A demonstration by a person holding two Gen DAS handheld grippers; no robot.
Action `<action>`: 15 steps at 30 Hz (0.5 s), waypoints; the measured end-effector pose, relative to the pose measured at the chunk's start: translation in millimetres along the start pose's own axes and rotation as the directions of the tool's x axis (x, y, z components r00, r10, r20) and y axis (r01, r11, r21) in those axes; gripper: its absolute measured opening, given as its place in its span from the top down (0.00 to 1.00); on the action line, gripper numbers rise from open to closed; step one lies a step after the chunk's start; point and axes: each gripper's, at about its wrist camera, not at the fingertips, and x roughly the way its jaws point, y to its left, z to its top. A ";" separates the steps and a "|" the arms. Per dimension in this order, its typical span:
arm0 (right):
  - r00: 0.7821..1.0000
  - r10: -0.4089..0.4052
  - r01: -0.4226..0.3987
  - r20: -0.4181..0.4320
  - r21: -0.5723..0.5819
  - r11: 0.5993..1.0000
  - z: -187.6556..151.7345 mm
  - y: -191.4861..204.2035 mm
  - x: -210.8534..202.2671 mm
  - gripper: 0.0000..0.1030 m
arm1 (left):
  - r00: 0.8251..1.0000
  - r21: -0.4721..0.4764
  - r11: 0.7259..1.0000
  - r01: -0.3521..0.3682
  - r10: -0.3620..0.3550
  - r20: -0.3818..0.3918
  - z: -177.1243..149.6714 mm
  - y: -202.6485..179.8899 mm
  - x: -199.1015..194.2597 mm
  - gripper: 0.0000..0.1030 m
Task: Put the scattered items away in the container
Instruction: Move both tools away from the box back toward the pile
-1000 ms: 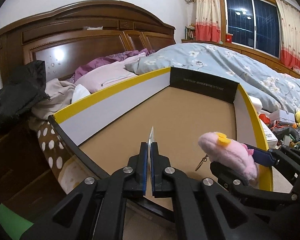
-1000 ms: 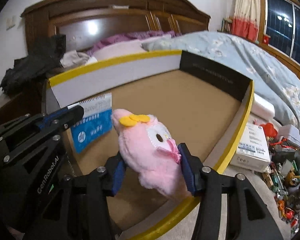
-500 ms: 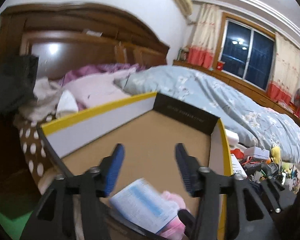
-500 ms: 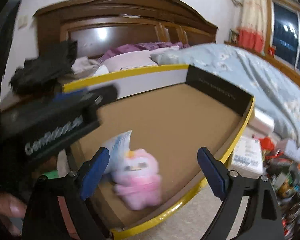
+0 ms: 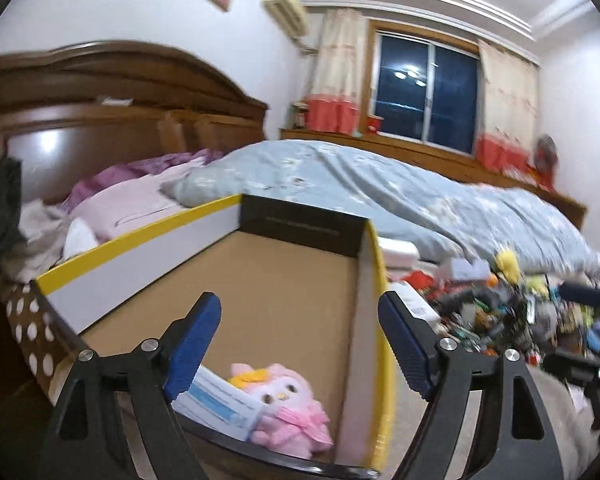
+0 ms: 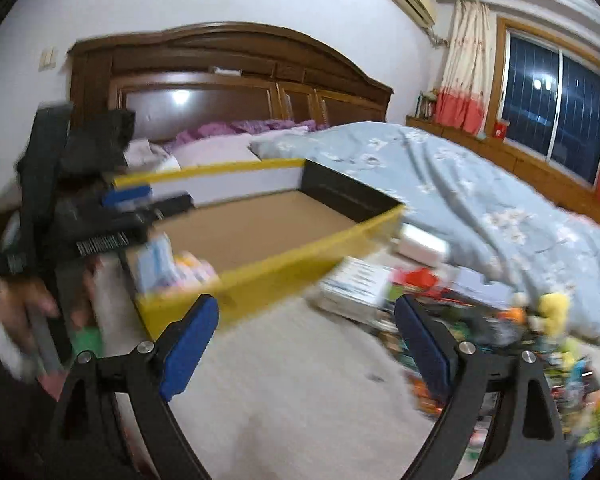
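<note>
A large cardboard box (image 5: pixel 148 240) with yellow rims stands on the floor beside the bed; it also shows in the right wrist view (image 6: pixel 300 252). A pink plush toy (image 5: pixel 288 404) and a blue-and-white packet (image 5: pixel 220 404) lie in its near corner; both show blurred in the right wrist view (image 6: pixel 188 270). My left gripper (image 5: pixel 300 344) is open and empty above that corner. My right gripper (image 6: pixel 304 348) is open and empty over the carpet, outside the box. A pile of scattered items (image 5: pixel 500 312) lies on the floor to the right, also in the right wrist view (image 6: pixel 480 320).
A bed with a blue floral quilt (image 5: pixel 400 196) lies behind the box and the pile. A white carton (image 6: pixel 356 284) sits by the box's right wall. Beige carpet (image 6: pixel 300 400) is under my right gripper. The left gripper's body and the hand holding it (image 6: pixel 40 292) are at the left.
Both grippers opened and dropped the packet and the pink plush toy into the box. Both then lifted and swung to the right; the right one now faces the floor pile.
</note>
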 end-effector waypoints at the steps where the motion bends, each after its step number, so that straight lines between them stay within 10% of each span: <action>1: 1.000 -0.010 0.010 -0.005 -0.002 1.000 -11.1 -12.2 -6.2 0.12 | 1.000 0.018 1.000 0.007 -0.007 -0.003 0.2 -7.7 -0.4 0.20; 15: 0.975 -0.173 0.183 -0.139 0.069 0.981 -97.5 -154.8 -55.0 0.12 | 0.973 0.180 0.959 0.219 -0.202 -0.107 -11.1 -169.5 38.5 0.20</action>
